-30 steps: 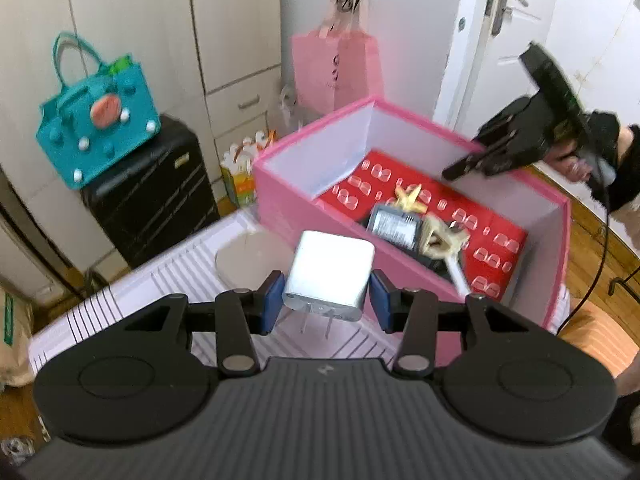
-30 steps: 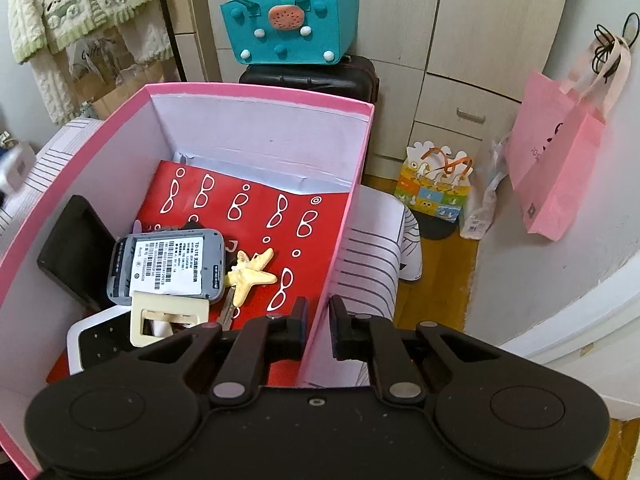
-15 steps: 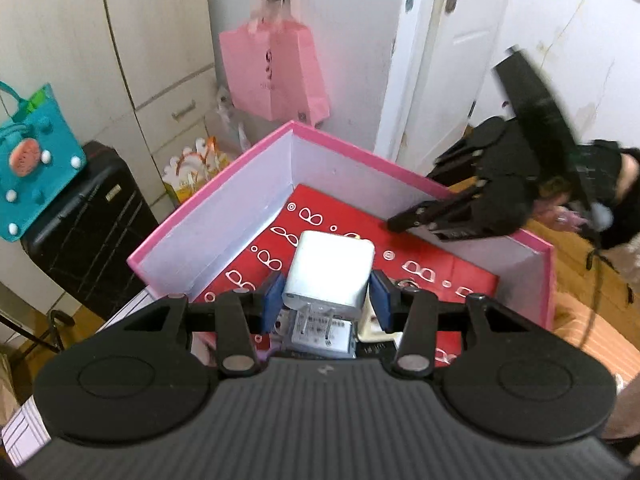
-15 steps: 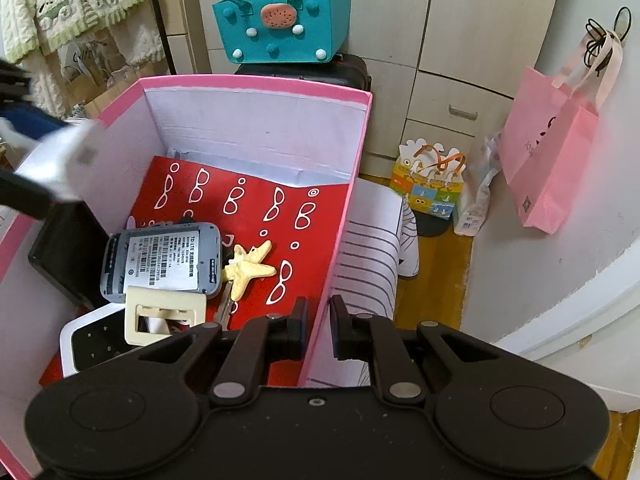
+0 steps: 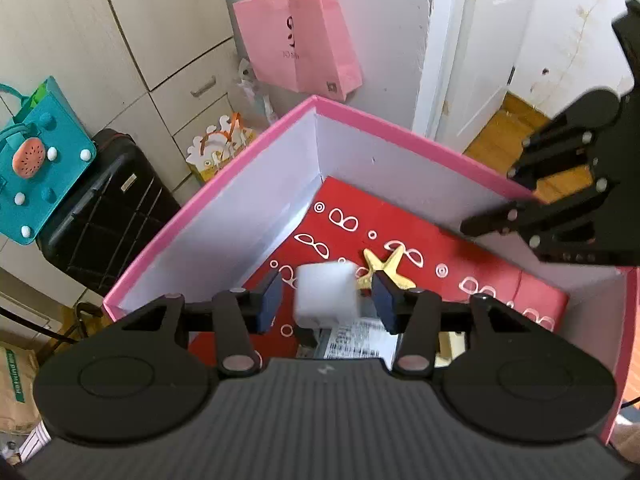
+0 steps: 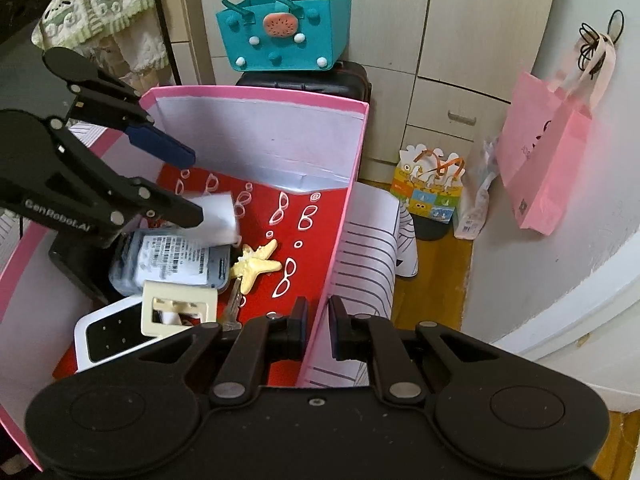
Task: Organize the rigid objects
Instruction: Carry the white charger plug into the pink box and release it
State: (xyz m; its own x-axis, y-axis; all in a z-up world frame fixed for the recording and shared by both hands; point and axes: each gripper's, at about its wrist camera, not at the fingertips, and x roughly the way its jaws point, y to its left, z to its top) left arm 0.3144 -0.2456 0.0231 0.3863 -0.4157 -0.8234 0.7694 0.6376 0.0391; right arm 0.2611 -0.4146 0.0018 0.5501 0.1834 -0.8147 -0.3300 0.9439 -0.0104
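The left gripper point(image 5: 326, 300) is hanging over the pink box point(image 5: 248, 184), its jaws having just been opening; the white charger point(image 5: 325, 295) sits blurred between the pads, clear of both. The right gripper point(image 6: 318, 330) is pinching the box's wall, jaws nearly closed.

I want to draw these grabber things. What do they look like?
Both are black. The left gripper has thin linked bars with silver rivets, round discs on a ribbed body, and blue pads on its fingers. White lettering runs along one bar. The right gripper has the same shape, with black fingertips.
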